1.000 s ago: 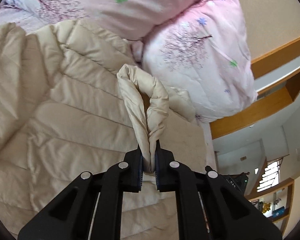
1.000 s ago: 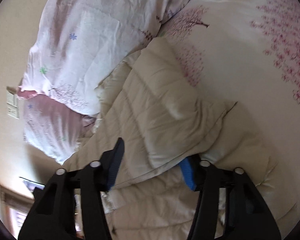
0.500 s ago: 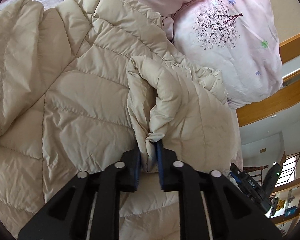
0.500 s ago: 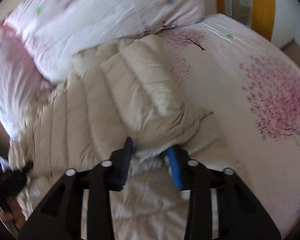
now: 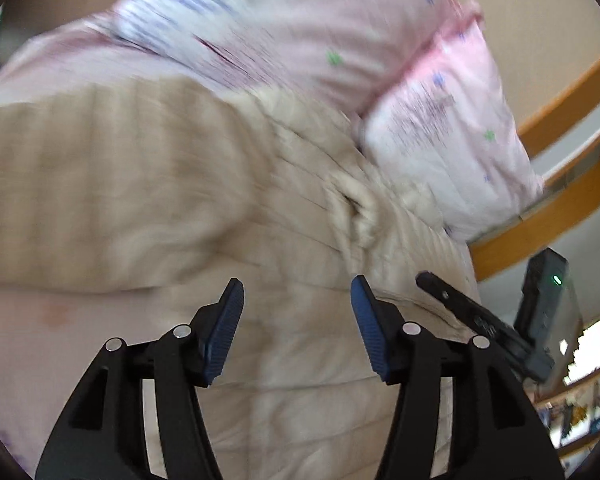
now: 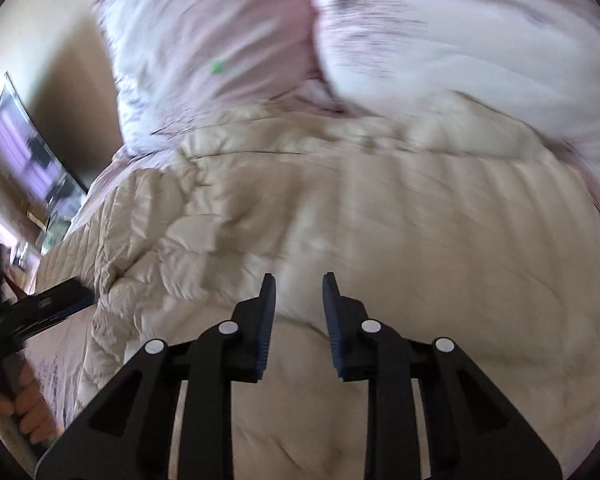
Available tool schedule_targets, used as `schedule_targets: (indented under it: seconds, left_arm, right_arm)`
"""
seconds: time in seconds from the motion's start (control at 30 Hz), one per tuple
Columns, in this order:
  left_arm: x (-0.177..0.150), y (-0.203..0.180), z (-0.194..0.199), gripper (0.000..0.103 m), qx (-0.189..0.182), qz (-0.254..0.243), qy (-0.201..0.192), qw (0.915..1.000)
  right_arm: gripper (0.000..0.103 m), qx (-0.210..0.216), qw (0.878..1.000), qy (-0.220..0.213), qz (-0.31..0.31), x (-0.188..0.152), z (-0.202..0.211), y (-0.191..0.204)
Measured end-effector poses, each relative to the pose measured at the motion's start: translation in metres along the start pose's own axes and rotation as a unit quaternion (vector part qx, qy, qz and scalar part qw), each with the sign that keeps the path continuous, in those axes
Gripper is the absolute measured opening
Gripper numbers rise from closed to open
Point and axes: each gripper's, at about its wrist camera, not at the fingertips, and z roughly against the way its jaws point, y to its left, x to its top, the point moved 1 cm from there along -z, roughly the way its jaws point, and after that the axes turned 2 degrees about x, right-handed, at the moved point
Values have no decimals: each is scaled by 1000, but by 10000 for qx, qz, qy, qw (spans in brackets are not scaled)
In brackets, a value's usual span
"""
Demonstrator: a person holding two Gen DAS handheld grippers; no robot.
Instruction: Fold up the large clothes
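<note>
A large cream quilted down jacket [image 5: 160,184] lies spread on the bed, its sleeves folded over the body; it also fills the right wrist view [image 6: 380,216]. My left gripper [image 5: 297,304] is open and empty, above the jacket's lower part. My right gripper [image 6: 299,300] has its jaws partly apart with nothing between them, above the jacket. The right gripper's tip [image 5: 452,296] shows at the right of the left wrist view. The left gripper [image 6: 48,304] and the hand holding it show at the left of the right wrist view. Both views are motion-blurred.
Two pink floral pillows [image 5: 448,128] lie against the jacket's far edge, also in the right wrist view [image 6: 228,40]. The pink floral bedsheet [image 5: 40,344] shows beside the jacket. A wooden bed frame [image 5: 556,216] runs at right. A wall screen [image 6: 24,152] is at far left.
My left gripper has let go of the jacket fold and opened. My right gripper has released the jacket edge. Both have swung round and the views now blur.
</note>
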Motion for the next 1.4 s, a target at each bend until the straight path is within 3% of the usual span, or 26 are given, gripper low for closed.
schedule_targets:
  seconds: [0.23, 0.3, 0.4, 0.47, 0.5, 0.53, 0.6, 0.73, 1.1, 1.13, 1.3, 1.4]
  left_arm:
    - [-9, 81, 66, 56, 686, 590, -519, 9945]
    - [-13, 107, 80, 56, 779, 868, -568, 9916]
    - [-19, 132, 92, 56, 709, 1294, -661, 9868]
    - [-22, 150, 101, 56, 593, 1633, -816, 9814]
    - [-23, 157, 104, 56, 540, 1773, -881, 9787]
    - [-25, 165, 107, 56, 481, 1969, -946, 9747]
    - [-25, 177, 107, 56, 370, 2242, -1009, 9686]
    - [-23, 200, 106, 56, 241, 2801, -1179, 9524]
    - [-20, 241, 104, 56, 158, 3801, -1629, 9104]
    - [-20, 245, 104, 54, 162, 3873, -1712, 9058]
    - [-21, 253, 102, 36, 102, 4008, -1790, 8984]
    - [-21, 257, 100, 18, 59, 4038, -1811, 8967]
  right_arm:
    - [25, -150, 9985, 316, 426, 11, -55, 42]
    - [26, -453, 9955, 555, 613, 6, -75, 50]
    - [26, -717, 9920, 539, 884, 4, -82, 58]
    - [36, -546, 9945, 569, 688, 7, -73, 54]
    - [53, -390, 9964, 557, 501, 8, -67, 50]
    - [65, -182, 9980, 527, 293, 9, -58, 45]
    - [65, 104, 9990, 425, 69, 8, -40, 39]
    - [65, 247, 9991, 356, 34, 1, -14, 34]
    - [65, 461, 9977, 489, -53, -16, 3, 29]
    - [65, 453, 9978, 469, -65, -16, 4, 28]
    - [65, 393, 9984, 390, -84, -18, 8, 19]
    - [65, 364, 9985, 390, -130, -19, 10, 11]
